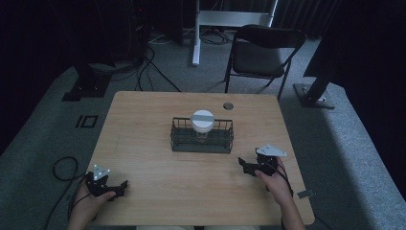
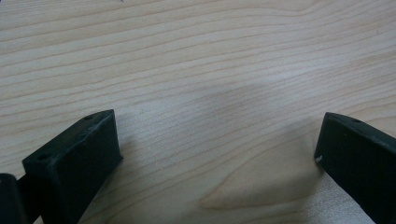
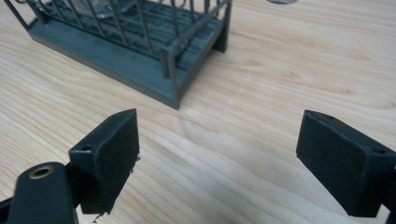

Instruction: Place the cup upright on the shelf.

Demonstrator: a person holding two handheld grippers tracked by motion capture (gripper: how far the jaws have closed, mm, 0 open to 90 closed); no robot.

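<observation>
A dark wire basket (image 1: 202, 135) stands at the middle of the wooden table (image 1: 143, 139), and a jar with a white lid (image 1: 202, 120) sits inside it. My left gripper (image 1: 119, 188) rests near the front left edge, open, with bare wood between its jaws (image 2: 217, 140). My right gripper (image 1: 242, 164) is at the front right, open and empty, pointed toward the basket's near corner (image 3: 173, 70). In the right gripper view the basket lies a short way ahead of the gripper (image 3: 217, 140).
A round cable hole (image 1: 228, 106) is set in the table near its far edge. A black folding chair (image 1: 261, 52) stands beyond the table. Cables (image 1: 62, 167) trail on the grey carpet to the left. A small tag (image 1: 305, 194) lies by the right front corner.
</observation>
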